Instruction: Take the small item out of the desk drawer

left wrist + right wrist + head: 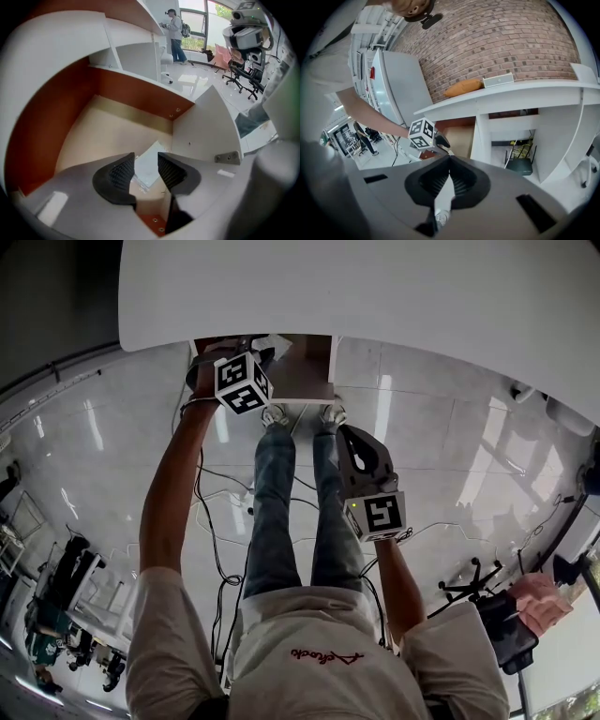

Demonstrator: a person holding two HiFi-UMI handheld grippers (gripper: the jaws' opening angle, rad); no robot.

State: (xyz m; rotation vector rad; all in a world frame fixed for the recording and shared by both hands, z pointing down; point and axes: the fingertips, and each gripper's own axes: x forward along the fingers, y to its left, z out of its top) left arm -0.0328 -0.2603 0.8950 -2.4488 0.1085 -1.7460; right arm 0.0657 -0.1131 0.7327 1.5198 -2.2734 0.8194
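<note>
The desk drawer point(314, 379) stands pulled out under the white desk top point(375, 287). Its pale wooden floor point(103, 131) has reddish-brown walls. A small flat packet in clear plastic point(149, 164) lies on that floor near the right wall. My left gripper point(145, 159) hangs open just above it, with the packet showing in the gap and the pads off it. In the head view the left gripper point(255, 354) reaches into the drawer. My right gripper point(347, 432) is held back over the person's legs, and in its own view the right gripper point(450, 159) is shut.
Cables point(211, 521) trail over the glossy tiled floor below the drawer. An office chair base point(473, 582) and another person's hand with a phone point(534, 601) are at the right. An orange cushion point(461, 86) lies on the desk top, with a black box point(520, 165) in the opening beneath.
</note>
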